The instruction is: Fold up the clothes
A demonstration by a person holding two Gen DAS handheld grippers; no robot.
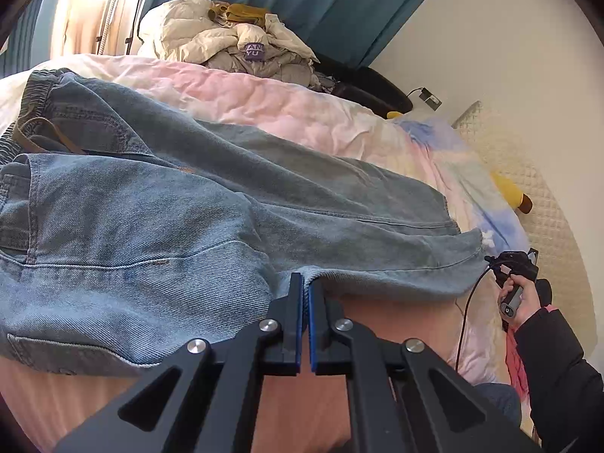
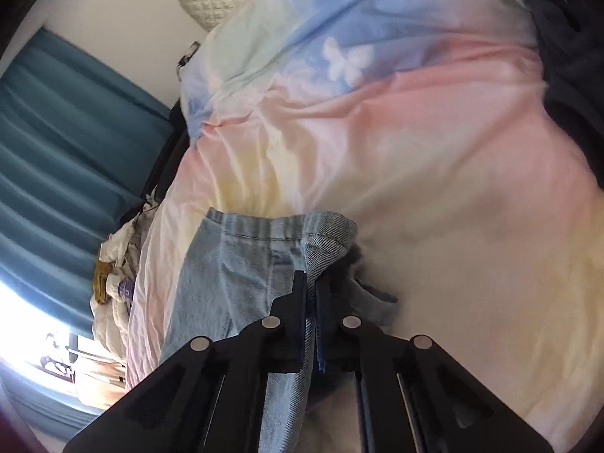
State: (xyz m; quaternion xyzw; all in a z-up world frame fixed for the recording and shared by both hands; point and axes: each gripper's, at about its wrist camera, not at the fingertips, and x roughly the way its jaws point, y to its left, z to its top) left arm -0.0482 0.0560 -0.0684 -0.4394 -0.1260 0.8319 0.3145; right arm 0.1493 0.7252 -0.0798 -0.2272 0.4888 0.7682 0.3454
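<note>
We have the jeans (image 1: 211, 204) spread lengthwise on the bed (image 1: 302, 113), waistband and brown belt (image 1: 34, 139) at the far left, legs running right toward the hem. The left gripper (image 1: 305, 290) is closed on the near edge of the denim about midway along the leg; its blue pads meet with only a thin fold of cloth pinched between them. The right gripper (image 2: 311, 287) is likewise clamped on the jeans near the hem end — in its own view the denim runs straight between the fingers, with the stitched hem curling just above the tips. In the left view we can also see the person's hand (image 1: 523, 298) on the right tool's handle, beside the hem corner.

Holding one long edge at two points, well apart, keeps it taut and straight, which we judge suits carrying that edge across the garment for a lengthwise fold, or evening up one already made. The right view is blurred, so we cannot say how many layers sit in that pinch.

No basket or bin shows. The only heap is the pile of pale clothes (image 1: 226, 37) behind the bed, loosely stacked with a mustard piece (image 1: 241, 13) on top.
</note>
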